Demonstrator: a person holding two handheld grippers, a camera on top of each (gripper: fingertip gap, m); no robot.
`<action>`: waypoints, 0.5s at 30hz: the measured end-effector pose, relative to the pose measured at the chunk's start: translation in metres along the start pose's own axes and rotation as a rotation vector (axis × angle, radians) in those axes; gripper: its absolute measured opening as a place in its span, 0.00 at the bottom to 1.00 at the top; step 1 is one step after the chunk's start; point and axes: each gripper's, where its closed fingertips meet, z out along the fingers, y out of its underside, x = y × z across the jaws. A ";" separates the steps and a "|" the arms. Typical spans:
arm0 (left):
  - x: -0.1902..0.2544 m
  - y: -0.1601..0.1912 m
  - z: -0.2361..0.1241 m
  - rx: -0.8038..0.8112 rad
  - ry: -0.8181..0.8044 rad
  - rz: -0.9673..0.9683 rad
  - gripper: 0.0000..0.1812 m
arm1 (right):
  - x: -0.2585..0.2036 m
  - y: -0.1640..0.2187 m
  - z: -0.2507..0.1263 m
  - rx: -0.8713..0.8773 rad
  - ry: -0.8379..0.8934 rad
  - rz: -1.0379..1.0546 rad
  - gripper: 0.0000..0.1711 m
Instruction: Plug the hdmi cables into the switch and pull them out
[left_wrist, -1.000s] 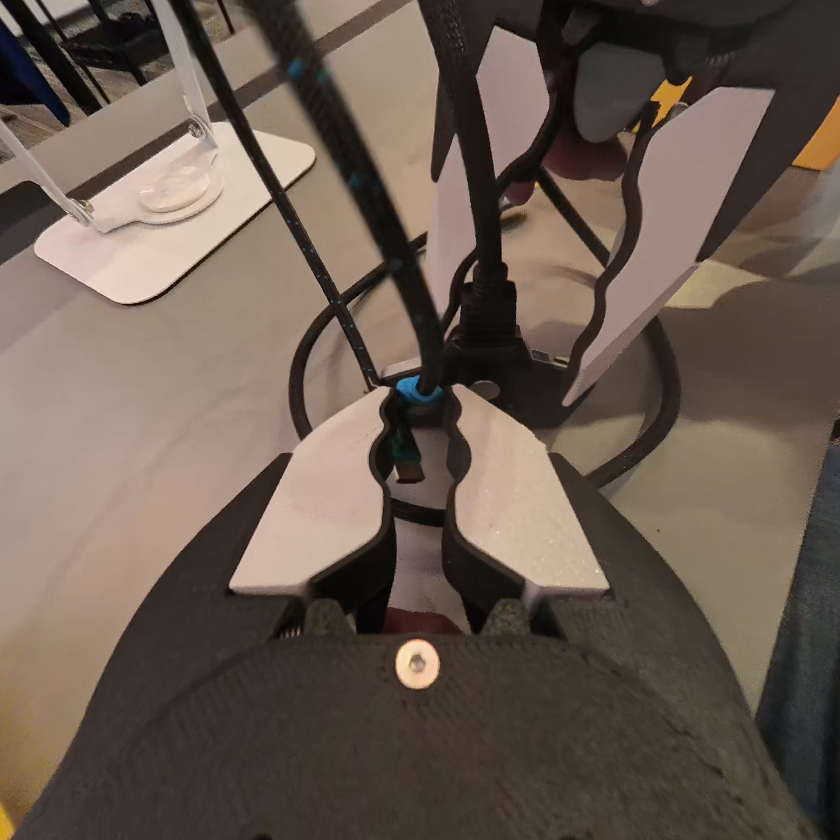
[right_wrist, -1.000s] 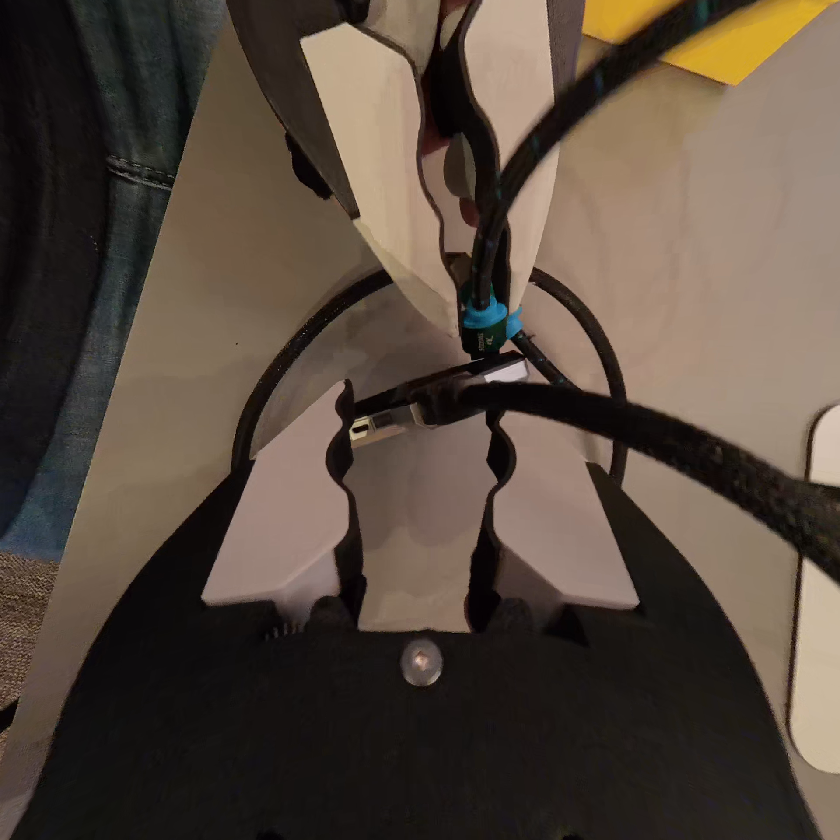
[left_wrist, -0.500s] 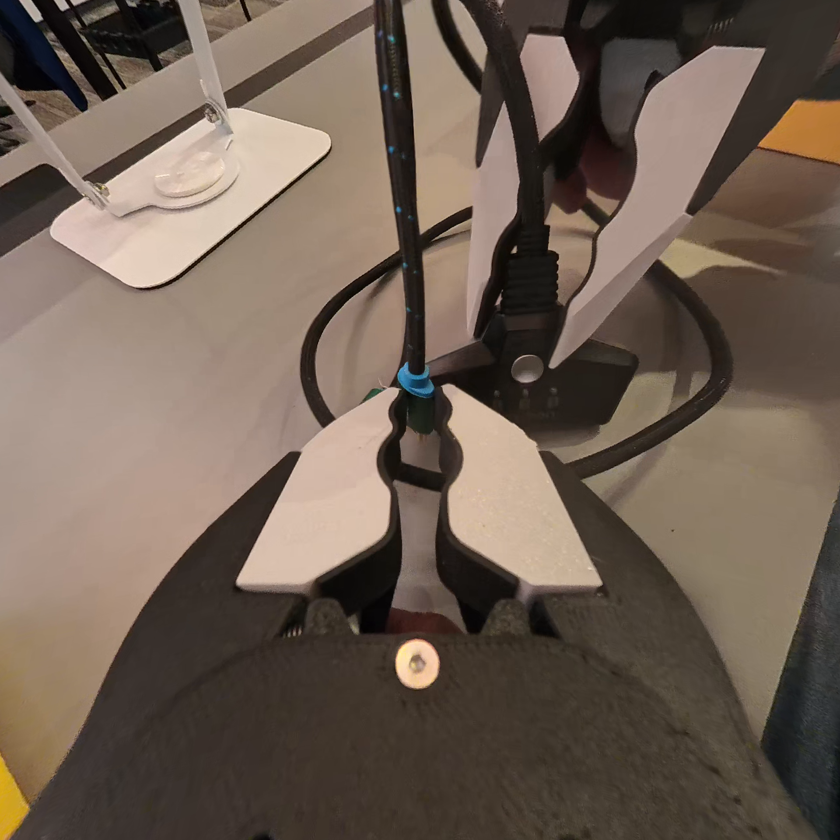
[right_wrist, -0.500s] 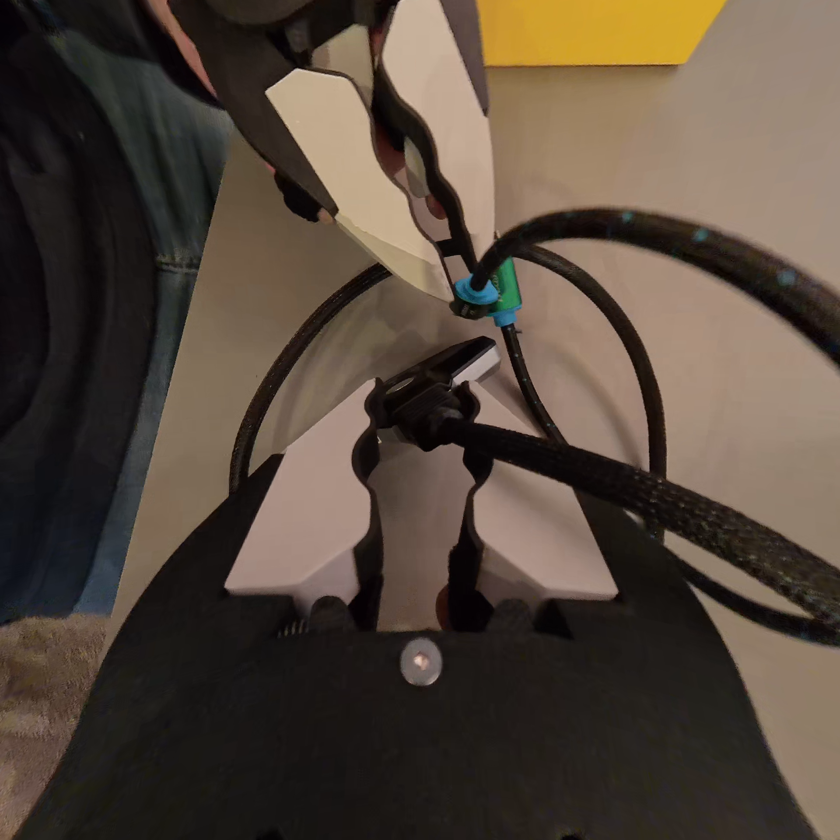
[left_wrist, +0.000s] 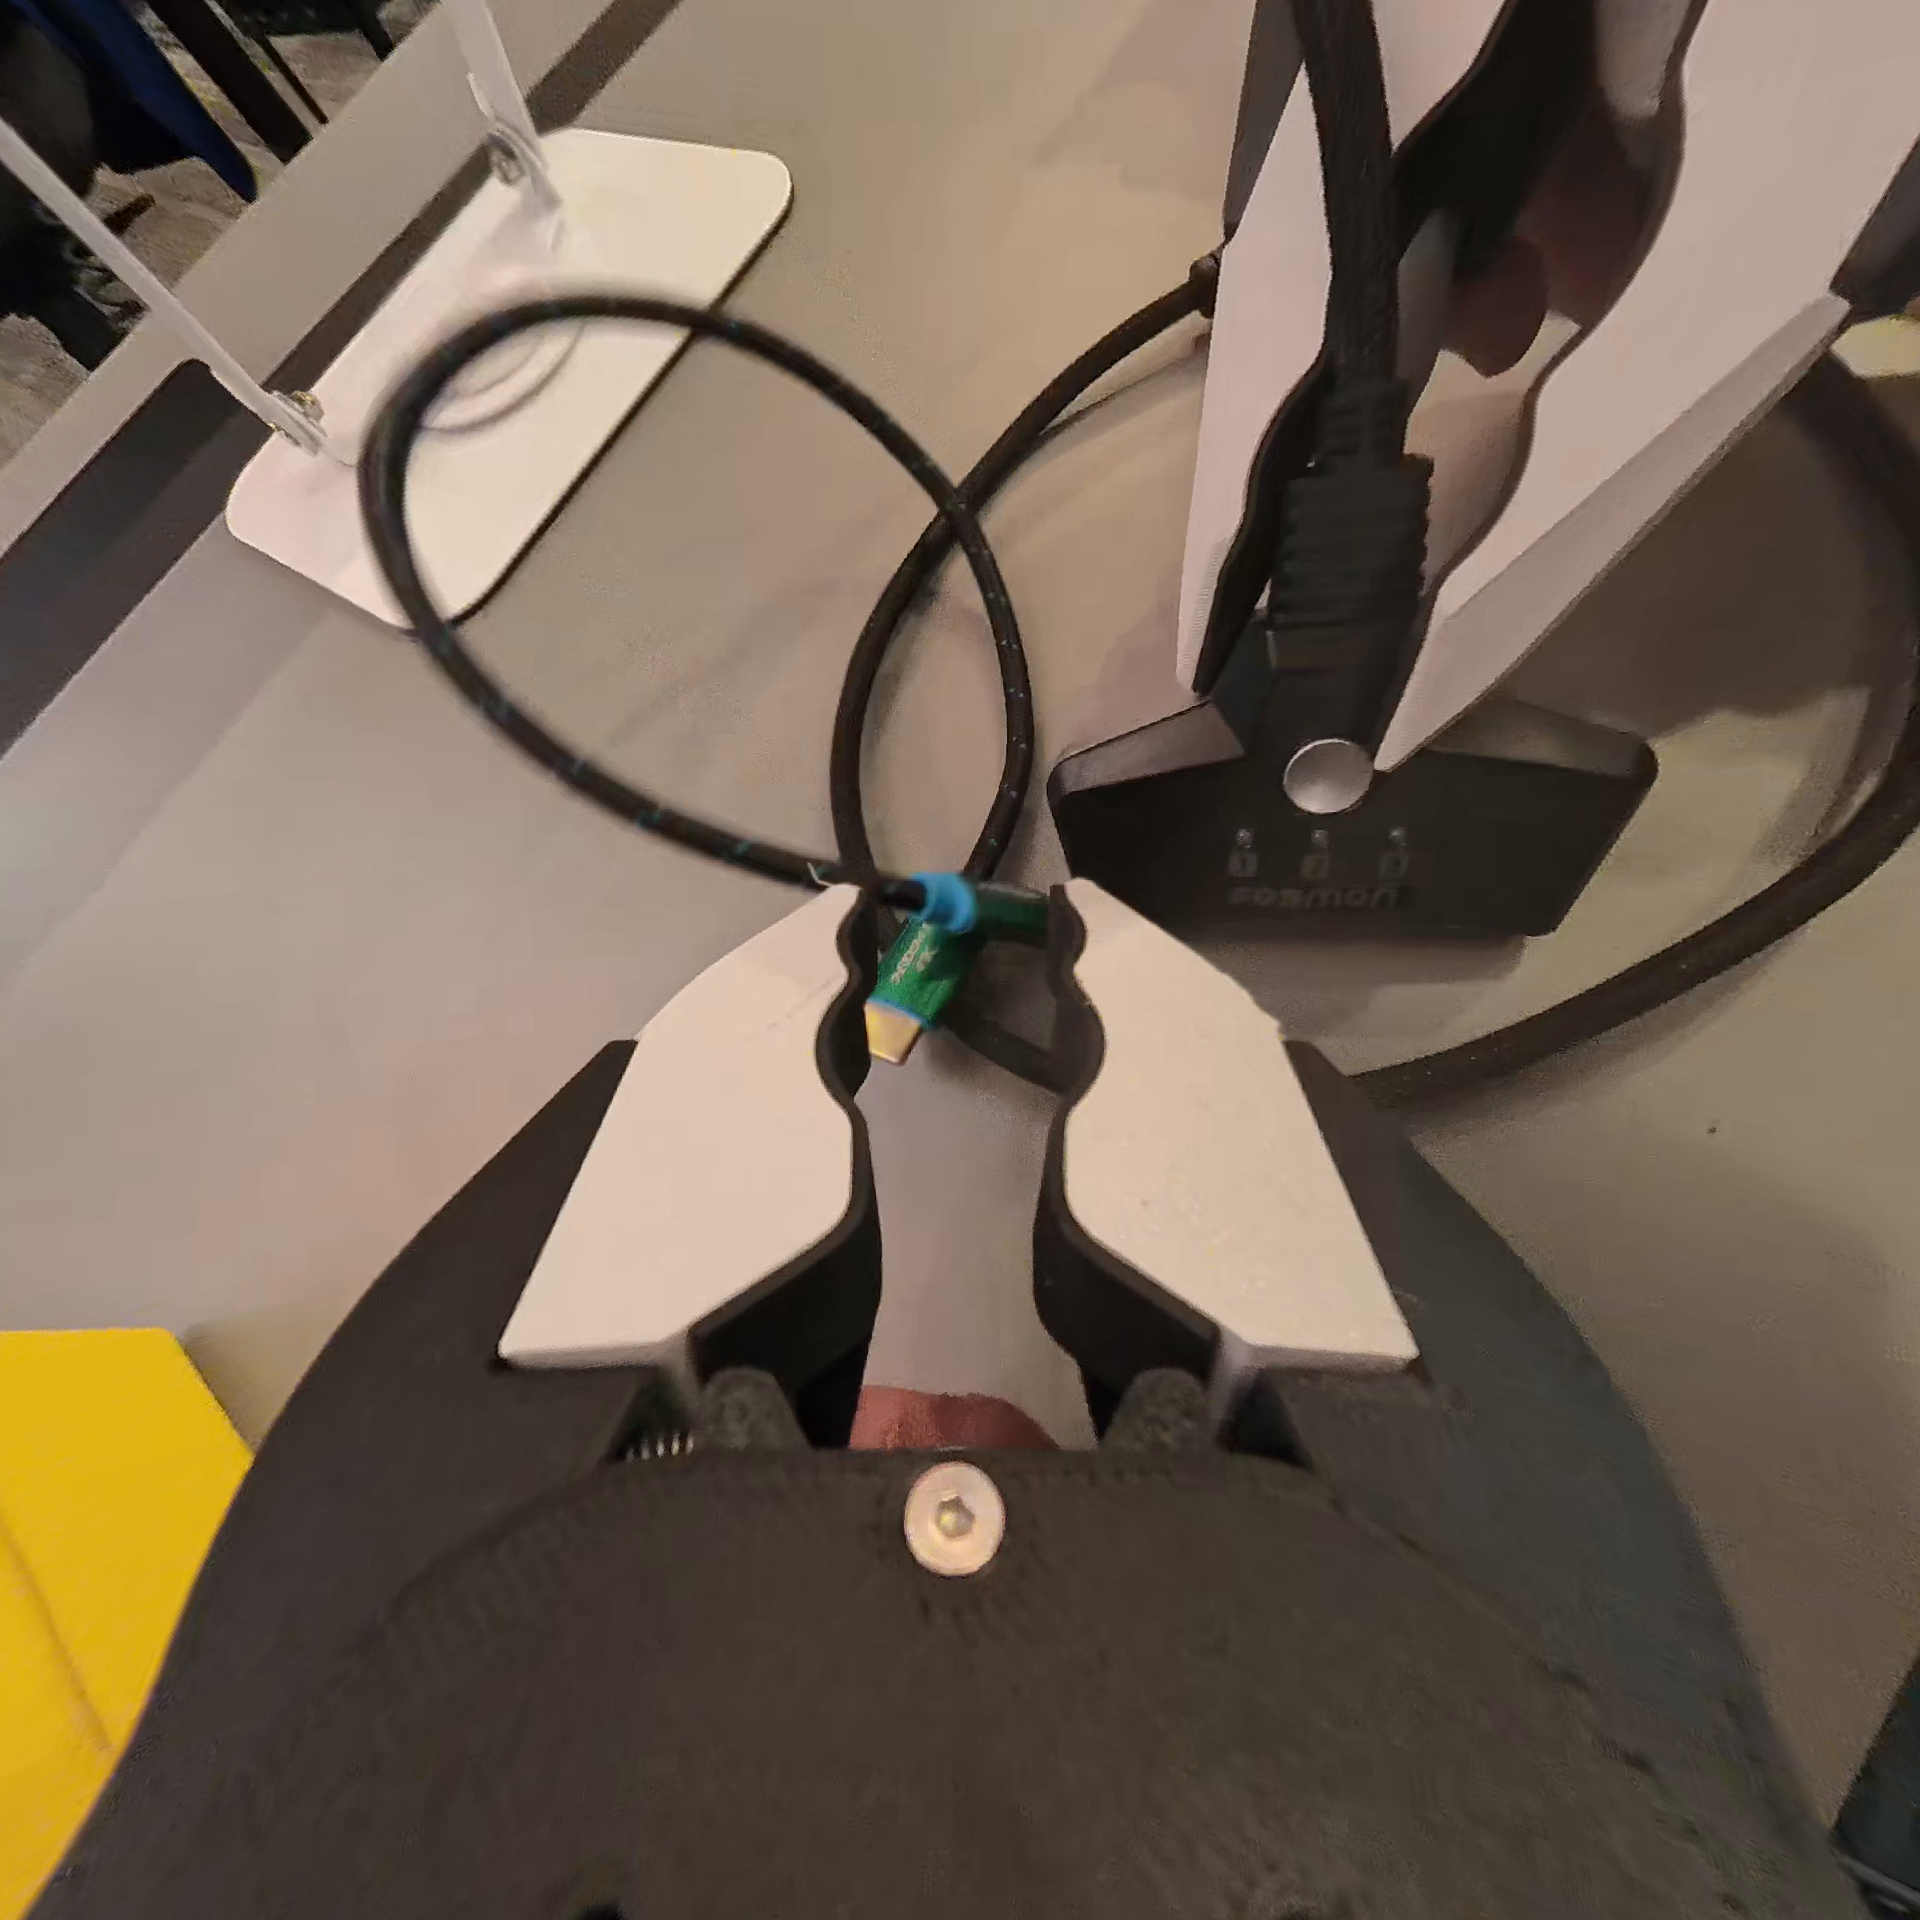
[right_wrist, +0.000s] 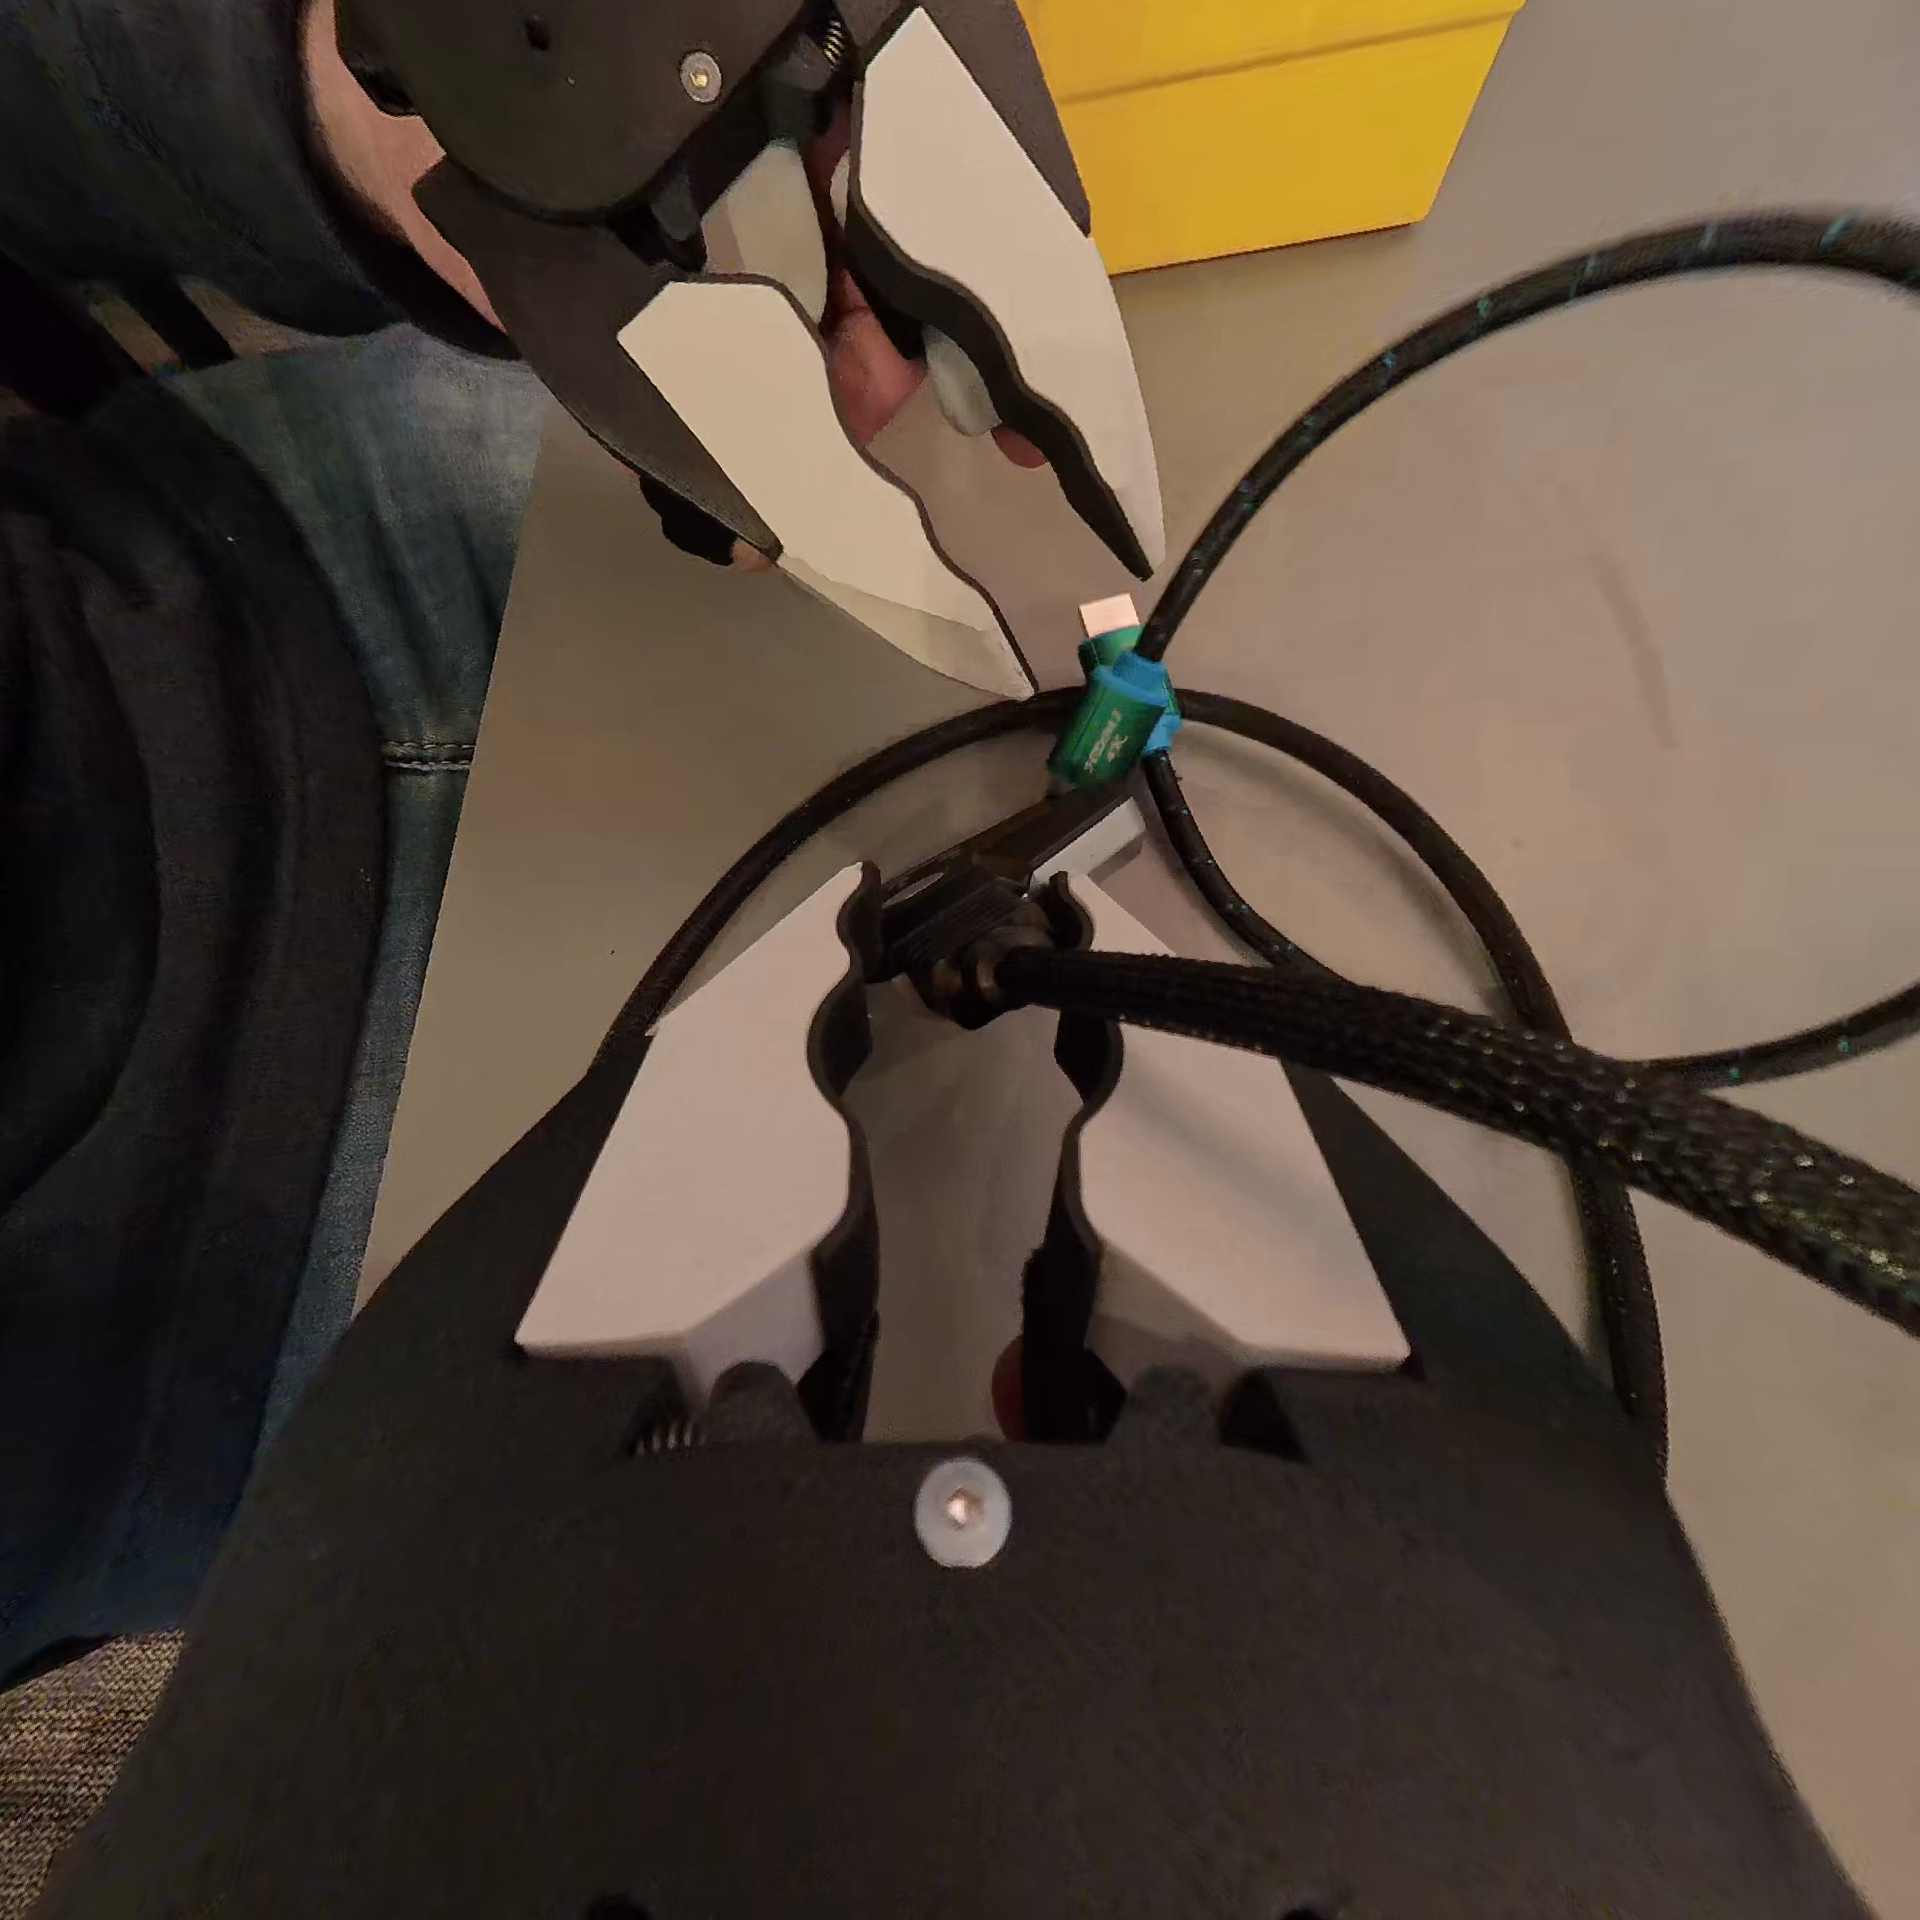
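The black HDMI switch (left_wrist: 1351, 862) lies flat on the grey table; the right wrist view shows it edge-on (right_wrist: 1049, 831). My right gripper (left_wrist: 1294, 717) (right_wrist: 961, 904) is shut on the black HDMI plug (left_wrist: 1340, 582) (right_wrist: 956, 920), which sits in the switch's far side. My left gripper (left_wrist: 956, 904) (right_wrist: 1086, 629) is open. A green HDMI plug (left_wrist: 914, 977) (right_wrist: 1107, 717) with a blue collar lies loose on the table between its fingertips, leaning against the left finger. A second green plug (left_wrist: 1013, 914) lies beside it.
The thin black cable (left_wrist: 623, 343) loops on the table to the left, and the thick braided cable (left_wrist: 1662, 987) (right_wrist: 1455, 1049) curls around the switch. A white stand base (left_wrist: 520, 343) stands far left. There is a yellow box (left_wrist: 83, 1507) (right_wrist: 1247, 135) and a person's jeans (right_wrist: 416, 623) at the table edge.
My left gripper has opened and let go of the green plug, and its cable has dropped into a loop on the table. My right gripper has closed on the black plug.
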 end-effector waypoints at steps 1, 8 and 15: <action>0.001 0.000 0.001 -0.004 0.011 0.001 0.16 | -0.001 0.000 0.000 -0.001 -0.003 0.000 0.18; -0.004 0.007 0.000 -0.089 -0.043 0.185 0.16 | -0.003 0.004 -0.004 0.011 -0.012 0.011 0.18; -0.015 -0.005 -0.015 -0.195 -0.041 0.367 0.19 | -0.003 0.009 -0.010 0.053 -0.006 0.099 0.18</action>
